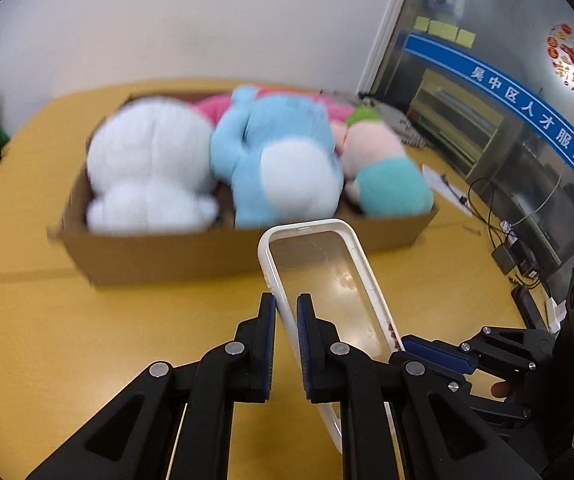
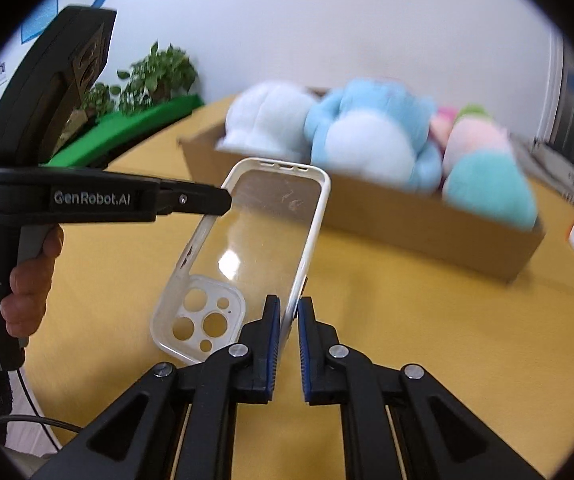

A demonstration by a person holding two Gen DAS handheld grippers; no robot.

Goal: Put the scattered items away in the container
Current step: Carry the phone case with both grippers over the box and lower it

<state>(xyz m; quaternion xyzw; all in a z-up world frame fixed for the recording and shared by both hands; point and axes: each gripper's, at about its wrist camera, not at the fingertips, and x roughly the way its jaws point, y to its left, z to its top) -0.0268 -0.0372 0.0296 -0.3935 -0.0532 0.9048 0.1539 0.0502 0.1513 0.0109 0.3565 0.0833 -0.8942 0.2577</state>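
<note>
A clear phone case (image 1: 327, 280) with a white rim hangs tilted above the yellow table, held from both sides. My left gripper (image 1: 286, 312) is shut on its left long edge. From the right, my right gripper (image 1: 401, 350) pinches the opposite edge near the camera cutouts. In the right wrist view the phone case (image 2: 255, 232) shows its camera holes at the lower left; my right gripper (image 2: 289, 314) is shut on its right rim and my left gripper (image 2: 225, 200) grips the far left rim. Beyond stands a cardboard box (image 1: 207, 256) (image 2: 407, 220).
The box holds a white plush (image 1: 151, 168), a blue plush (image 1: 279, 160) and a pink-and-teal plush (image 1: 387, 176). Cables and a black adapter (image 1: 507, 258) lie at the table's right edge. A person's hand (image 2: 31, 280) grips the left gripper's handle. Potted plants (image 2: 159, 76) stand behind.
</note>
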